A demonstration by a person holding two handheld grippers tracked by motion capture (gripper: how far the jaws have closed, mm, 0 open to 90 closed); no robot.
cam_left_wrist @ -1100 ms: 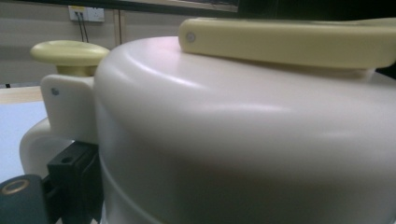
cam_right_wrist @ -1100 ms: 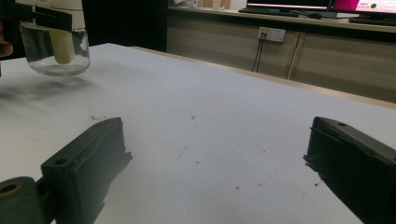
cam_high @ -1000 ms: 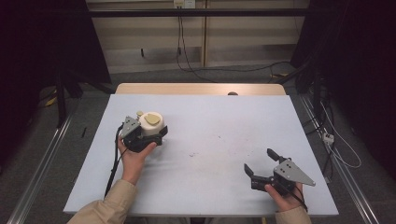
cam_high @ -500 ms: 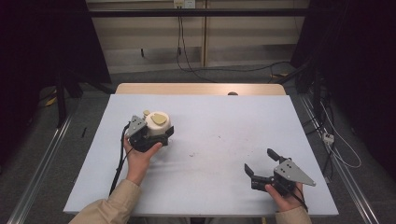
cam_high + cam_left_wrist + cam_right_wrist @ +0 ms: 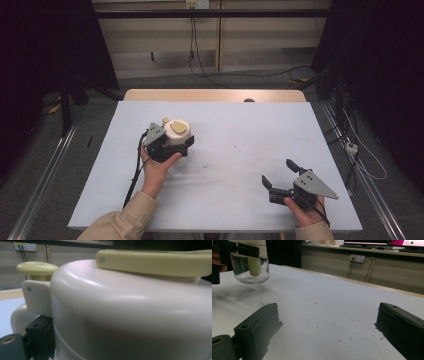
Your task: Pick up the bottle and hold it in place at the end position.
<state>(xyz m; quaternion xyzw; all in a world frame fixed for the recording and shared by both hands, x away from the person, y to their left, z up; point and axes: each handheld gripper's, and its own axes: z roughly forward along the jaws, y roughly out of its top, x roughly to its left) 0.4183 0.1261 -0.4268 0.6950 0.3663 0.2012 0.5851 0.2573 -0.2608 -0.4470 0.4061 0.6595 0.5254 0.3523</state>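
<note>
Cream-lidded glass jar [image 5: 176, 134] held above the white table [image 5: 235, 130], toward the table's left half and a little back from its middle. The left gripper [image 5: 165, 146] clasps the jar, its jaws closed around the cream upper body just below the lid; in the left gripper view the cream dome [image 5: 130, 312] stands right against the lens, with a yellow flat handle [image 5: 155, 262] across its top and a yellow knob [image 5: 37, 268] beside it. In the right gripper view the jar's clear glass base [image 5: 249, 267] hangs clear of the table, apparently casting a faint shadow beneath. The right gripper [image 5: 281, 181] rests near the table's front right corner, well apart from the jar, its jaws spread wide and holding nothing.
</note>
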